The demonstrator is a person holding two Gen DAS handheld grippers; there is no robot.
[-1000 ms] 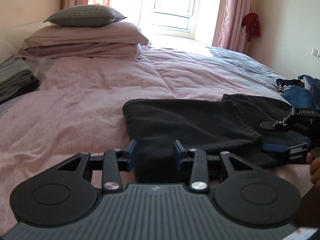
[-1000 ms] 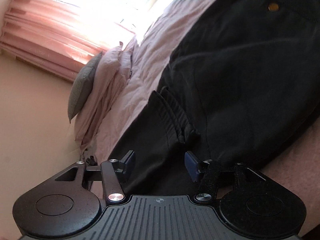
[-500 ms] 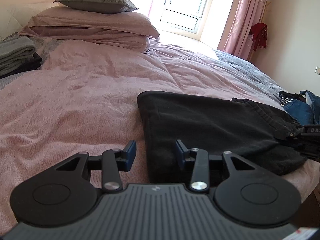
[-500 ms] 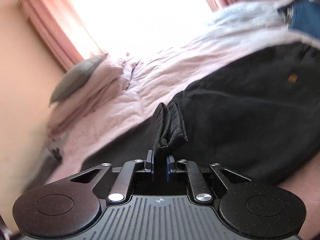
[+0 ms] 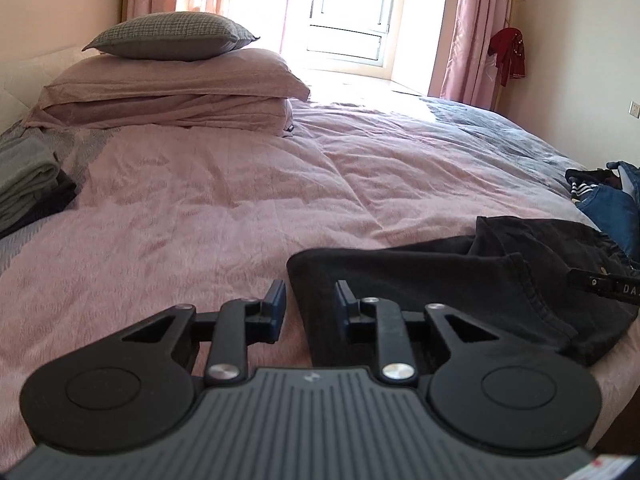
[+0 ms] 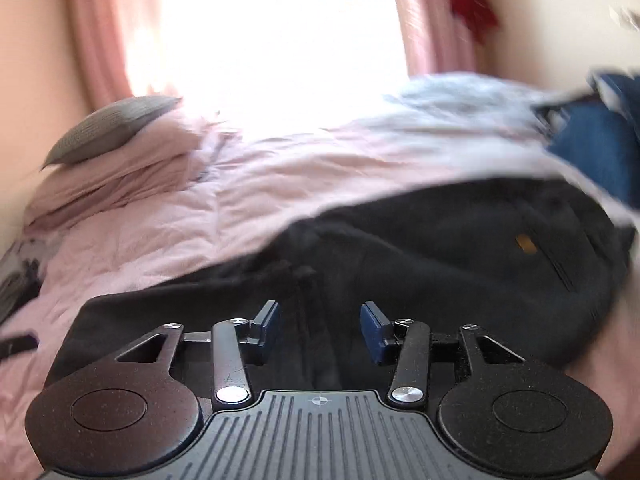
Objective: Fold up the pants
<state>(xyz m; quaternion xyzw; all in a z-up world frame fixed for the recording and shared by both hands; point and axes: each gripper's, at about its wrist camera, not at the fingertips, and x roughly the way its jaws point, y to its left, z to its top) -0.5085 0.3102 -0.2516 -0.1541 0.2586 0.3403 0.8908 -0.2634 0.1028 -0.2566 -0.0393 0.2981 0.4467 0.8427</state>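
Right wrist view is motion-blurred, so cloth detail is hard to read there. The right gripper (image 5: pixel 606 285) shows only as a black bar cut off at the frame's right edge in the left view. Black pants (image 5: pixel 460 280) lie folded near the bed's (image 5: pixel 240 208) front edge, toward its right corner, beside a blue denim pile (image 5: pixel 616 208) that is cut off at the frame. Left gripper (image 5: pixel 308 306) hovers at the pants' left folded edge, fingers spread, gripping nothing; contact with the cloth unclear. In its own view the right gripper (image 6: pixel 320 328) sits over the pants (image 6: pixel 440 248), fingers wide apart, nothing between them.
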